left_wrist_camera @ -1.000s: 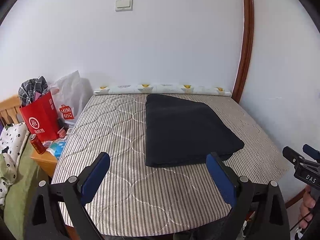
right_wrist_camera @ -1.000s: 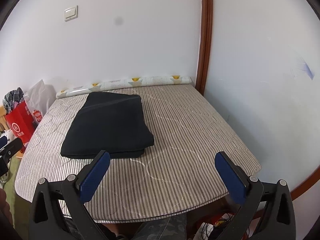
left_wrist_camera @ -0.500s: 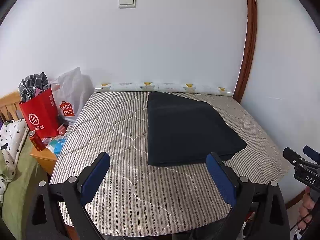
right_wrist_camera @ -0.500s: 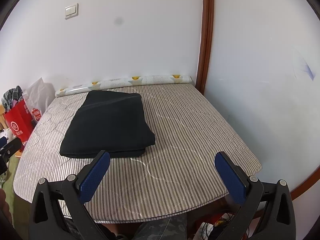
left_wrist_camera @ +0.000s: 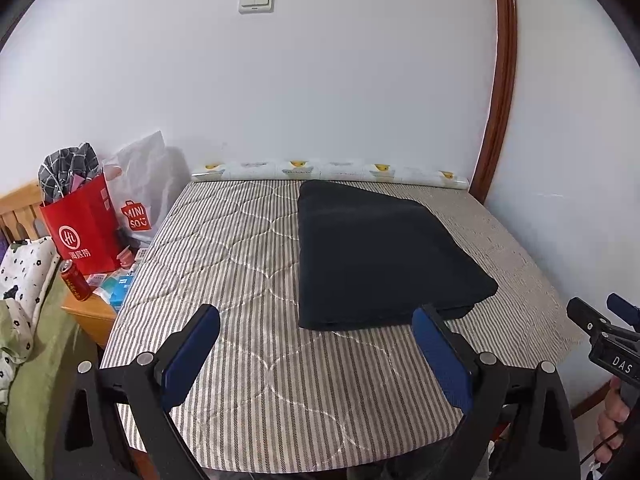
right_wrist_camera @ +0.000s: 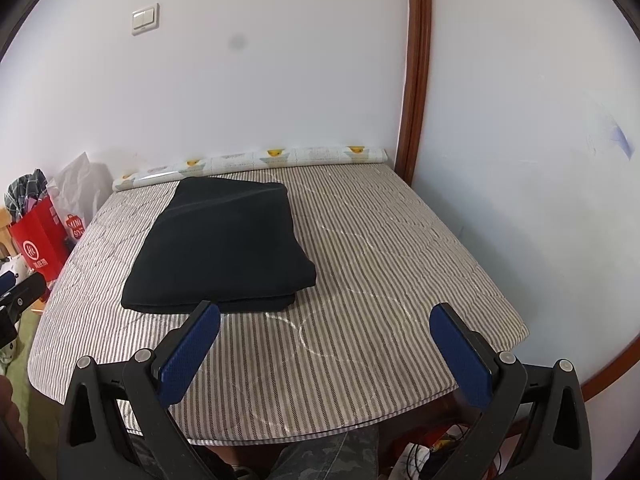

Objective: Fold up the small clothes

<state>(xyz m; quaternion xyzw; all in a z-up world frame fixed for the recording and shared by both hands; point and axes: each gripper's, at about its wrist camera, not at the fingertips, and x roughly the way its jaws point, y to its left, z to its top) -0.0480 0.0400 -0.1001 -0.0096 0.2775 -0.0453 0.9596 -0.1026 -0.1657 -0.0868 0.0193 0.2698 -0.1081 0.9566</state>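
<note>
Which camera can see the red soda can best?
The left wrist view. There the red can shows whole, leaning on the wooden nightstand beside the red paper bag. The right wrist view shows only the bag at its left edge; the can is out of sight.

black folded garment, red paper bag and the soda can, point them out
black folded garment (right_wrist_camera: 224, 248), right wrist view, middle of top layer
red paper bag (left_wrist_camera: 86, 226), left wrist view, front face
soda can (left_wrist_camera: 75, 281), left wrist view, side of body
</note>
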